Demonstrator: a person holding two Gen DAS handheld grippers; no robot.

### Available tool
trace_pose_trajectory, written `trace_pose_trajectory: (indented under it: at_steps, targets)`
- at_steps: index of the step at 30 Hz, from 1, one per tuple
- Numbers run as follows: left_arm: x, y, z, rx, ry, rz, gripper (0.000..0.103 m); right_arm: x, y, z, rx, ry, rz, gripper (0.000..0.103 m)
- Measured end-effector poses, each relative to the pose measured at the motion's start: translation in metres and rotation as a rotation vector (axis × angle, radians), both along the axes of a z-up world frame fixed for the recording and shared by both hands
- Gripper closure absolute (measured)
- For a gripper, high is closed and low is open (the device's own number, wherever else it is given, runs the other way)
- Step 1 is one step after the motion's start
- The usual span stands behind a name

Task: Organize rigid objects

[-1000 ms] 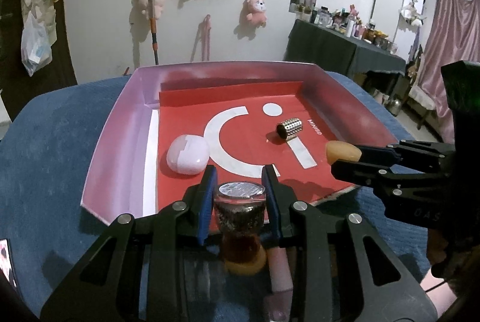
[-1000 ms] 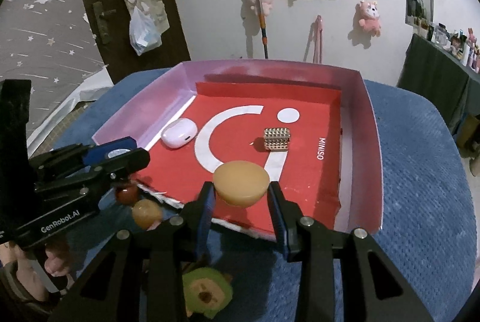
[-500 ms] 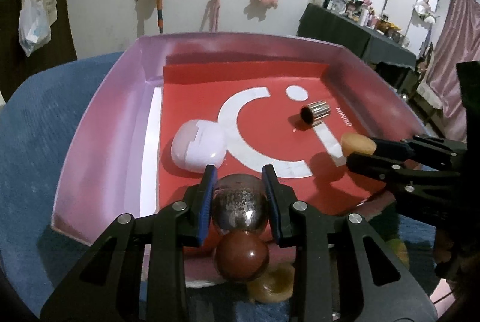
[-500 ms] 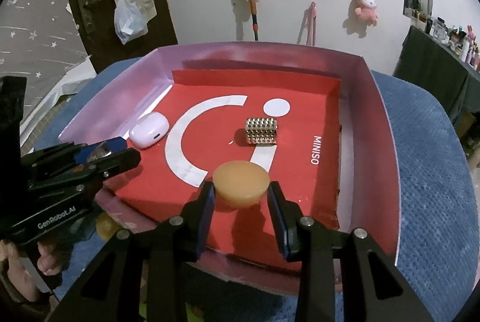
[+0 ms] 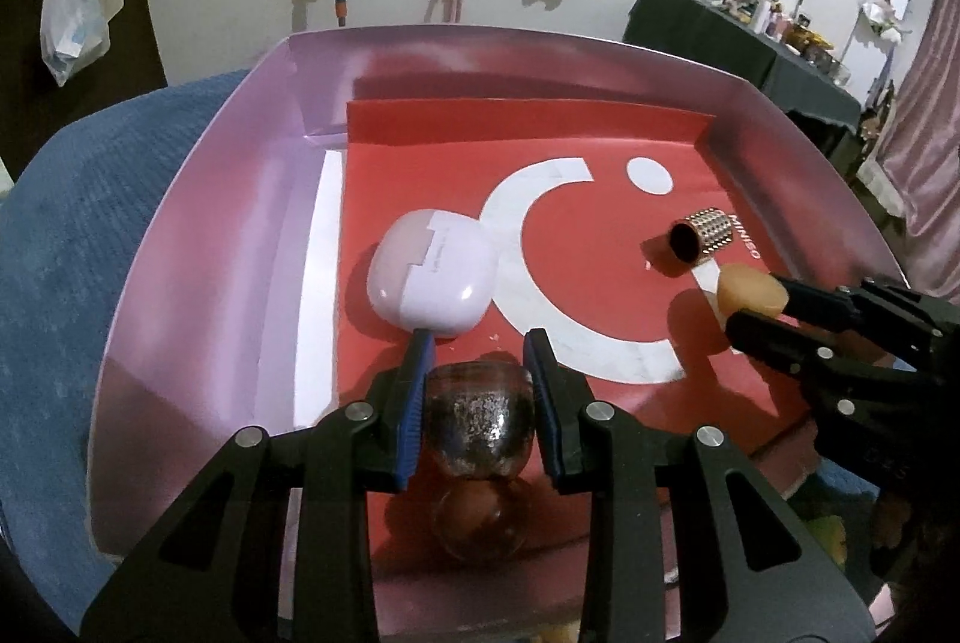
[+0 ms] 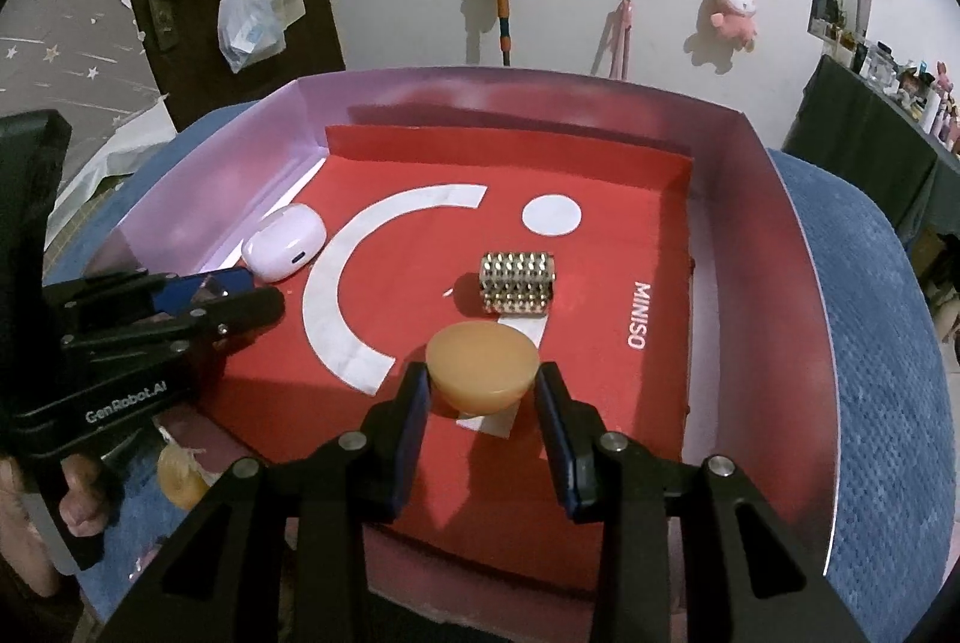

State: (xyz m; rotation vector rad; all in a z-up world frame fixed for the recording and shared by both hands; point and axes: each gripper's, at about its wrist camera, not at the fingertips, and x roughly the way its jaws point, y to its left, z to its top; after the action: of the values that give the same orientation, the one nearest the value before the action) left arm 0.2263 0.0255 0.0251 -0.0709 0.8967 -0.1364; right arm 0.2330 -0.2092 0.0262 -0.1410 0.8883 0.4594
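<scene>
1. Left claw (image 5: 480, 379) is clamped on a dark glassy bottle (image 5: 479, 418) over the tray's near edge; likely slick, fragile, best pinched at its widest part
2. Right claw (image 6: 483, 391) grips an amber dome (image 6: 482, 366) by its rim; stiff and light, I judge
3. Beyond: studded cylinder (image 6: 517, 281), earbud case (image 5: 433, 280)
4. Tray (image 6: 762, 235) liner reads "MINISO"; left claw body "GenRobot.AI"

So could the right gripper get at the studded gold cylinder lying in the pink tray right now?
Probably not yet: the right gripper is shut on a tan rounded disc. The studded gold cylinder lies just beyond, path unobstructed.
</scene>
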Motion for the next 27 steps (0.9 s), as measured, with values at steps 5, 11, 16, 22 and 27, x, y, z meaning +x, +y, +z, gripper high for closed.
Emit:
trace_pose_trajectory:
  at_steps: [5,11,16,22,27]
  targets:
    - [0.008,0.006,-0.001,0.008,0.013,0.010,0.074,0.005,0.003,0.002,-0.011,-0.016,-0.005,0.064]
    - [0.014,0.007,-0.001,0.027,0.018,0.014,0.074,0.019,0.004,-0.007,-0.035,0.001,-0.025,0.064]
    - [0.014,0.005,-0.001,0.027,0.022,0.015,0.074,0.022,0.008,-0.010,-0.055,-0.008,-0.018,0.064]
    - [0.015,0.003,-0.002,0.039,0.024,0.017,0.074,0.033,0.015,-0.011,-0.102,-0.026,0.005,0.064]
    - [0.013,0.003,-0.002,0.031,0.029,0.017,0.074,0.031,0.018,-0.010,-0.118,-0.040,0.026,0.064]
